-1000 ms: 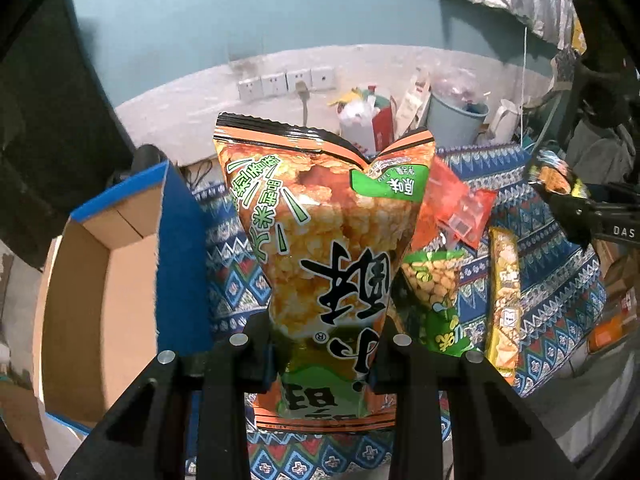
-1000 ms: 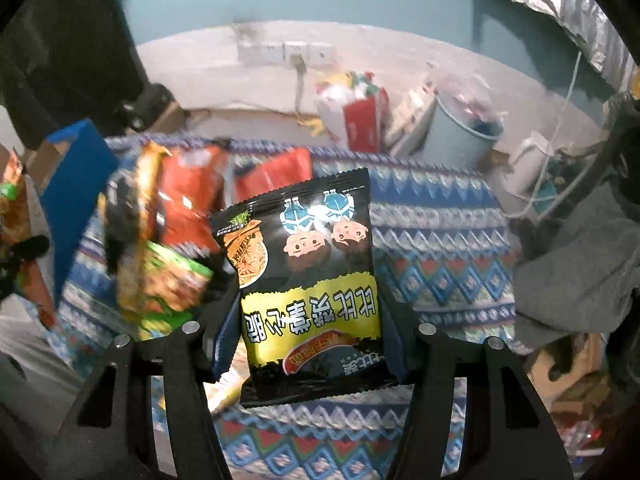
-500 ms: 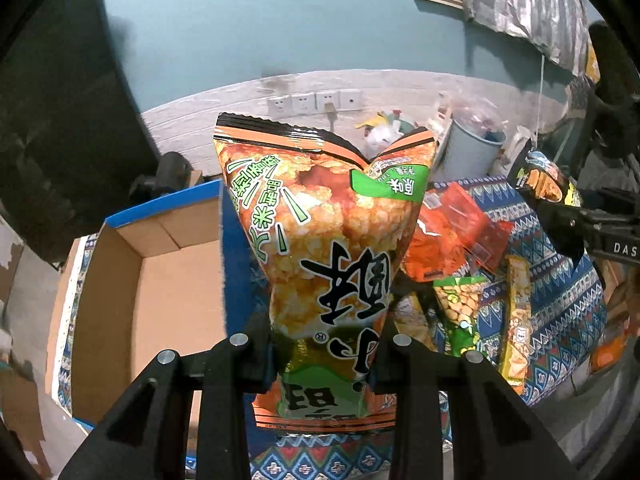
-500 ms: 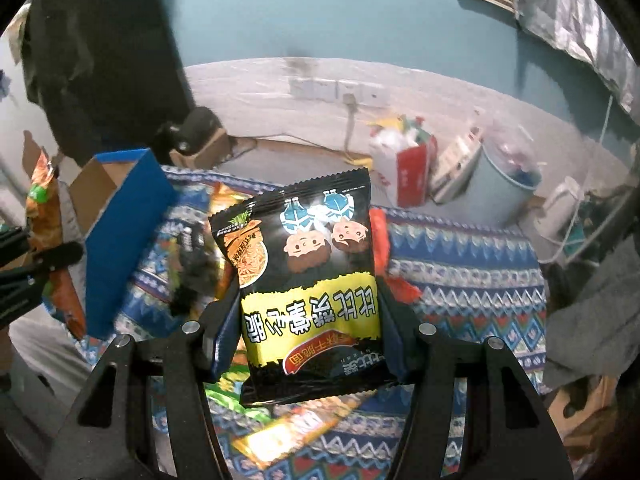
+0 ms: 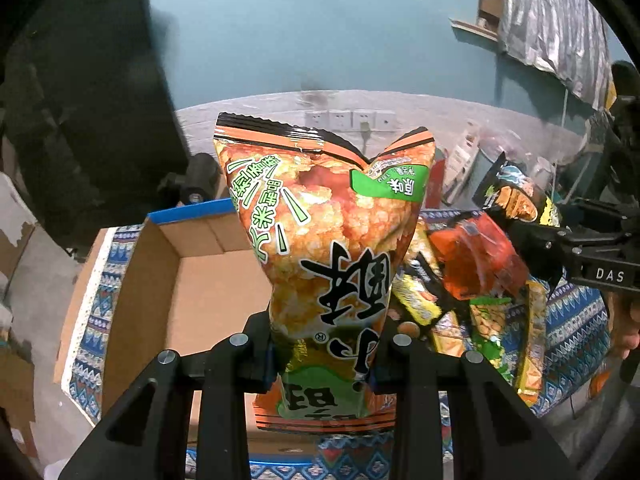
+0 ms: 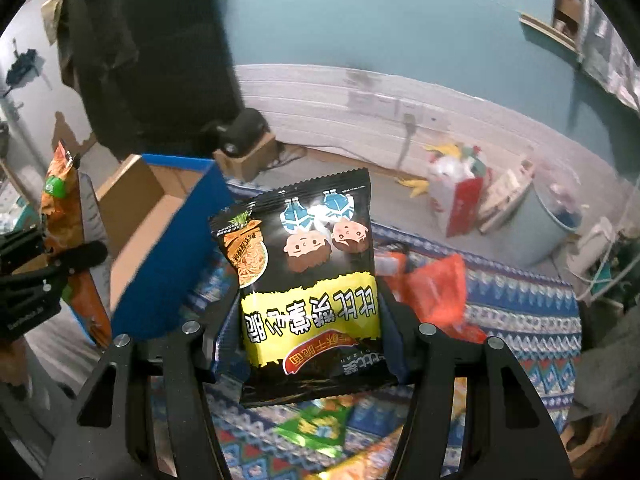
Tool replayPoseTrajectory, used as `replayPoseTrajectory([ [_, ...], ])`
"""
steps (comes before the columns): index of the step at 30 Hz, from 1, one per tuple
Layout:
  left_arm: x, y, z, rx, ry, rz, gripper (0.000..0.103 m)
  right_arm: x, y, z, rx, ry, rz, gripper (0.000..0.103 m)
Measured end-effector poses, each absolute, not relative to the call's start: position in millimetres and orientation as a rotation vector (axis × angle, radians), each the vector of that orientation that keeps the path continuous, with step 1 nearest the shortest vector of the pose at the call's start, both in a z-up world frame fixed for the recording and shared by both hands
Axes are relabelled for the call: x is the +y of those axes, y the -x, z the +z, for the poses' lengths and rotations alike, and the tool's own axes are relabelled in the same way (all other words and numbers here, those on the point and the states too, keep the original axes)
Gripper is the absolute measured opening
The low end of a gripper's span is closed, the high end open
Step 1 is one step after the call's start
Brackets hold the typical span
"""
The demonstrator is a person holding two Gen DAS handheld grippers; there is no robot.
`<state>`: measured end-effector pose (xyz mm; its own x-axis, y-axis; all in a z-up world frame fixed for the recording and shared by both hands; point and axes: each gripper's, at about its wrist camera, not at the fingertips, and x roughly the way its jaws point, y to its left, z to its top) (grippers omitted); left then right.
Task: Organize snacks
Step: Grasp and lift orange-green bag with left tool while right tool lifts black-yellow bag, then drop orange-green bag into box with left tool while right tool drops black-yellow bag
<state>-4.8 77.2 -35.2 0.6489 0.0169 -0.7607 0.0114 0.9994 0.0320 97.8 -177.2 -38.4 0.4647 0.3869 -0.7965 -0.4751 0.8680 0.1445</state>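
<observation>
Your orange-and-green snack bag (image 5: 328,264) stands upright, print upside down, pinched narrow near its lower end, over the open cardboard box (image 5: 200,280) with the blue outer wall. Your black-and-yellow snack bag (image 6: 308,280) hangs flat-faced, print also inverted, just right of that box. Loose snack packets (image 5: 476,264), orange, green and yellow, lie heaped on the patterned cloth (image 6: 520,312) beside the box.

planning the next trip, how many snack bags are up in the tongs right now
2: the orange bag in the left tongs, the black bag in the right tongs.
</observation>
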Motion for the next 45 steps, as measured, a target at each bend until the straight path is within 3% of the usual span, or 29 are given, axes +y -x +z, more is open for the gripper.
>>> replayPoseTrajectory([
  [19, 188, 9, -59, 0.914, 0.069, 0.215, 0.032, -46, -107, -44, 0.959, 0.155, 0.712, 0.059],
  [30, 215, 3, -81, 0.987, 0.091, 0.26, 0.033, 11, -106, -61, 0.997, 0.179, 0.773, 0.059],
  [35, 213, 3, -82, 1.006, 0.066, 0.279, 0.061, 26, -107, -66, 1.009, 0.192, 0.794, 0.059],
  [45, 219, 11, -72, 0.981, 0.059, 0.304, 0.064, 48, -107, -76, 1.033, 0.214, 0.828, 0.059],
])
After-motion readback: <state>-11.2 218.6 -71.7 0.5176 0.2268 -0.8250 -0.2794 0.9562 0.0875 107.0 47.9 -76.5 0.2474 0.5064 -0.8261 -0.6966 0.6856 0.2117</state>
